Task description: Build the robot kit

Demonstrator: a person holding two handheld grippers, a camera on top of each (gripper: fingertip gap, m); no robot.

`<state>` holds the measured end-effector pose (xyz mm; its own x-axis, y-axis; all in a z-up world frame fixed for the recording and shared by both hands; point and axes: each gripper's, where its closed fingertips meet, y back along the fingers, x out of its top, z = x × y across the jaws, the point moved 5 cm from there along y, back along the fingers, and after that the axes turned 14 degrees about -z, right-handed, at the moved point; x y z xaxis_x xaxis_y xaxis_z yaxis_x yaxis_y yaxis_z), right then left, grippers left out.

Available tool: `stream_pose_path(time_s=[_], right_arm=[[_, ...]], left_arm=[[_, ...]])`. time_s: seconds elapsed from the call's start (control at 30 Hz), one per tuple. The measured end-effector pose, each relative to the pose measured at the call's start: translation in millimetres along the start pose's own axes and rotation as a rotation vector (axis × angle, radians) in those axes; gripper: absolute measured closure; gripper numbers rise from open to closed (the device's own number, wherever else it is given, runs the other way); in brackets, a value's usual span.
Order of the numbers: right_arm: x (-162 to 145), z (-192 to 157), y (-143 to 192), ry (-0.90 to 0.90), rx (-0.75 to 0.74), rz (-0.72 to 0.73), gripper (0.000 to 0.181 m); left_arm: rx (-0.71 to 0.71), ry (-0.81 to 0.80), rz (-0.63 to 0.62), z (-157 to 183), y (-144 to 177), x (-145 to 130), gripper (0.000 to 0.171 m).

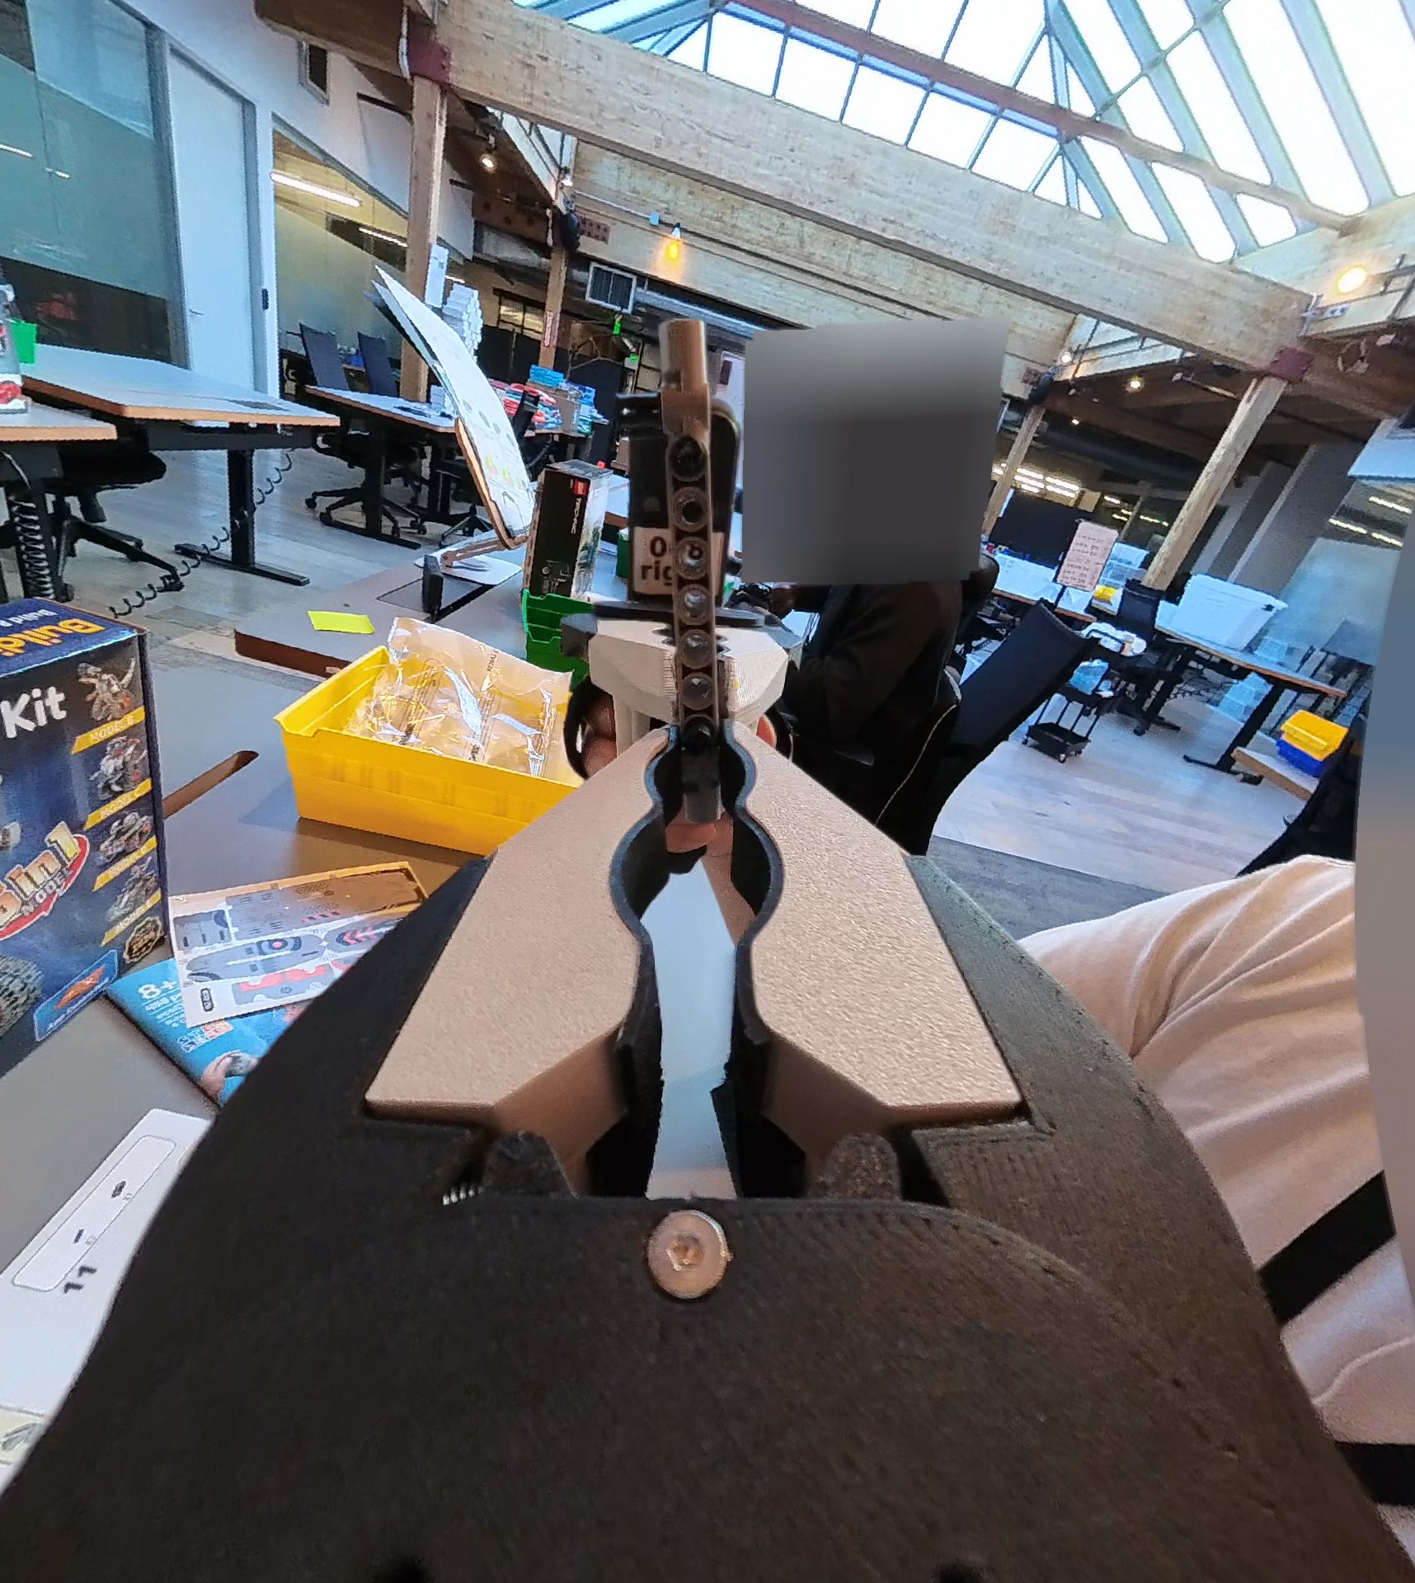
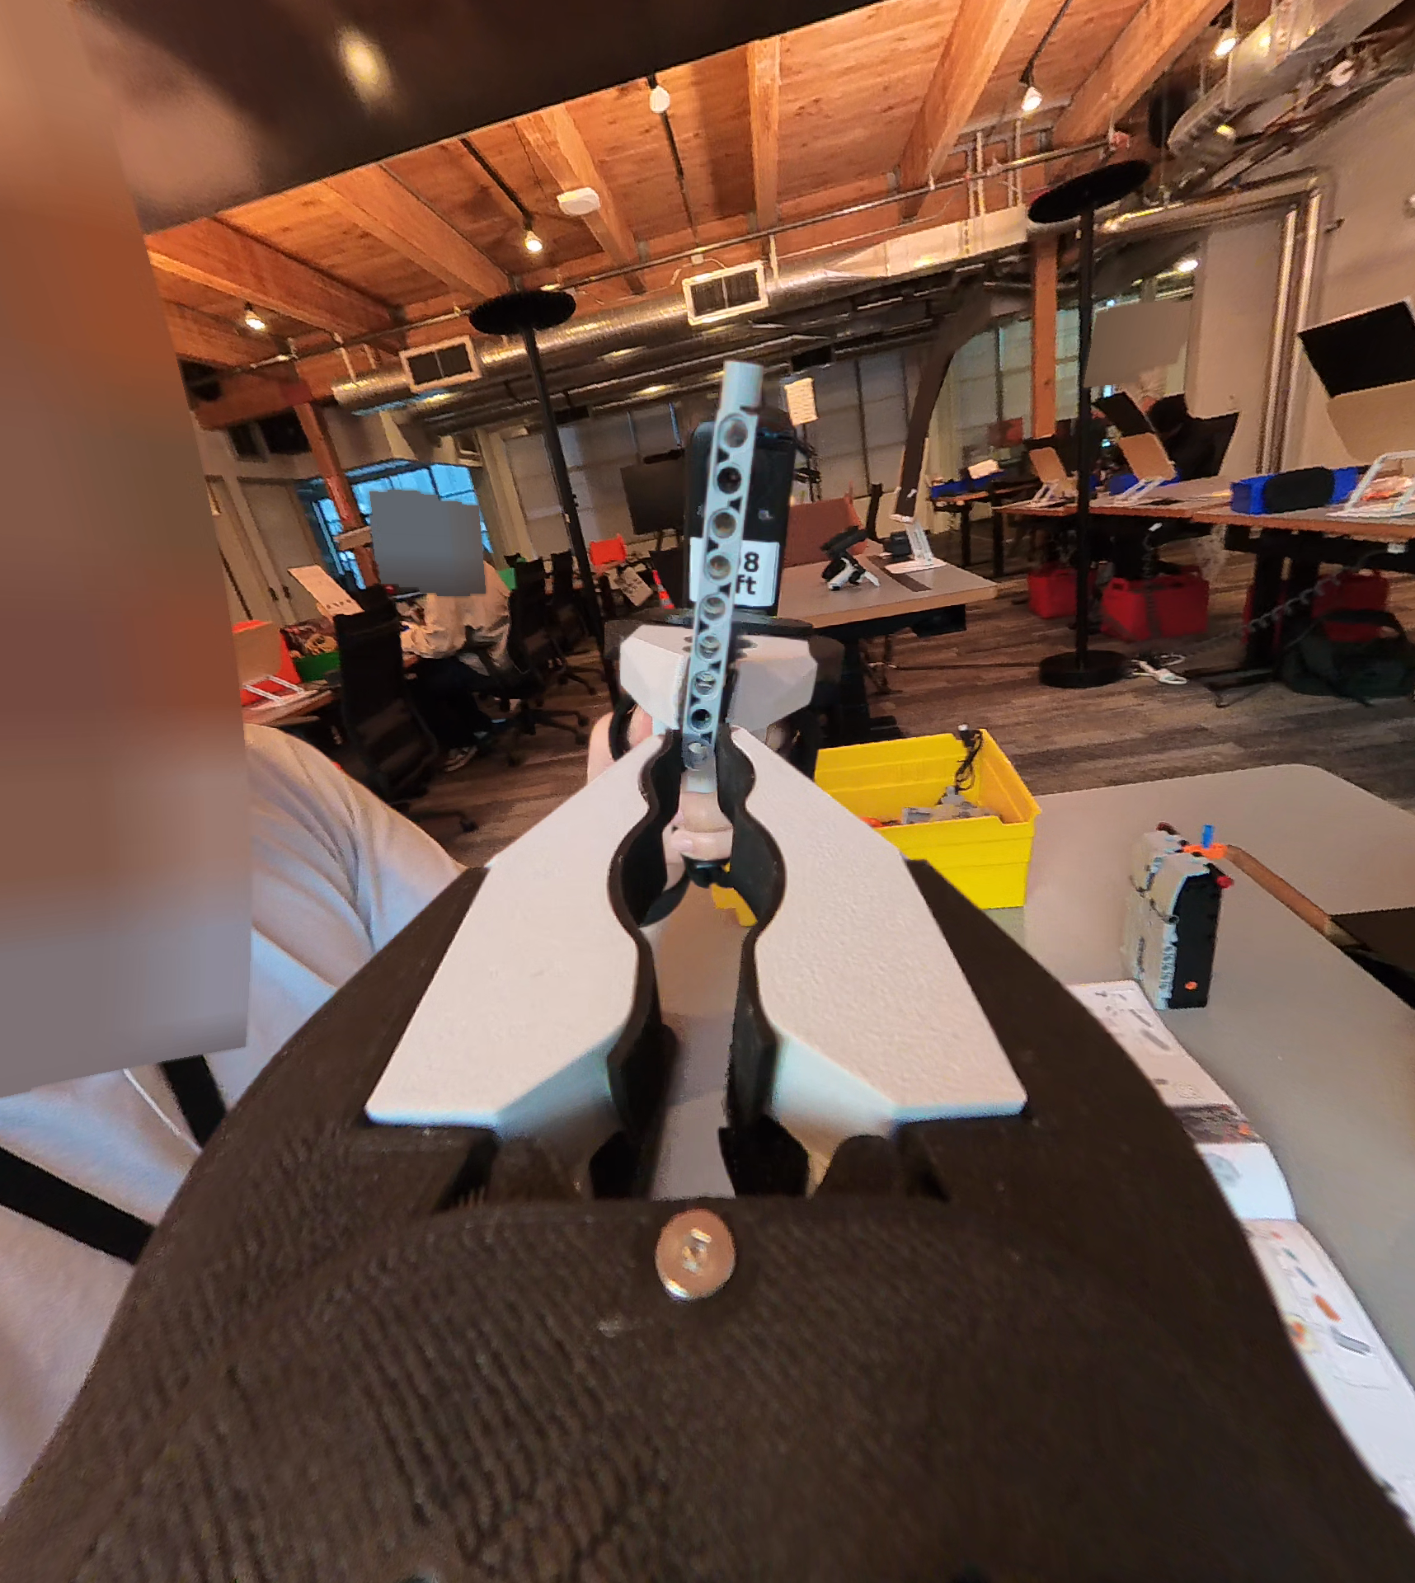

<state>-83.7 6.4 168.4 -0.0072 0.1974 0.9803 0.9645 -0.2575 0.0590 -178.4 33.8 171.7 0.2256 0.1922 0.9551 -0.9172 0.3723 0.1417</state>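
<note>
A grey beam with a row of holes stands nearly upright, held in the air above the grey table. My left gripper is shut on its lower end. In the right wrist view the same beam leans slightly right, and my right gripper is shut on its lower end too. The two grippers face each other. The right gripper's white body shows just behind the beam, and so does the left gripper's body in the right wrist view. A short pale stub tops the beam.
A yellow bin with clear plastic bags, a blue robot kit box and printed leaflets lie left. A second yellow bin, a grey and black partly built model and an instruction booklet lie right. A pale sleeve is close. Both grippers' tips are close together, under 4 cm apart.
</note>
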Motion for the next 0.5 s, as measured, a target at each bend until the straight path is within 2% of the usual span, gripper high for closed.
stream_pose_path(time_s=[0.1,0.2,0.33,0.4,0.47,0.5], right_arm=[[-2.2,2.6,-1.0,-0.021,0.020,0.008,0.175],[-2.5,4.0,-0.8,0.003,-0.040,-0.008,0.174],[-0.6,0.0,-1.0,0.027,-0.069,-0.013,0.174],[1.0,-7.1,-6.1,0.041,-0.025,-0.015,0.174],[0.0,-16.5,-12.6,0.071,0.048,-0.036,0.172],[-1.6,-16.5,-14.1,0.069,0.070,-0.036,0.162]], left_arm=[[0.050,-0.029,-0.018,0.6,0.5,-1.0,0.167],[0.121,-0.067,-0.028,-0.6,0.1,-1.3,0.166],[0.118,-0.097,-0.023,1.0,-0.2,-0.4,0.166],[0.016,-0.085,-0.020,4.6,4.1,-0.1,0.166],[-0.190,-0.032,-0.021,7.8,7.6,-2.7,0.166],[-0.301,0.018,-0.034,6.3,7.4,-6.6,0.167]])
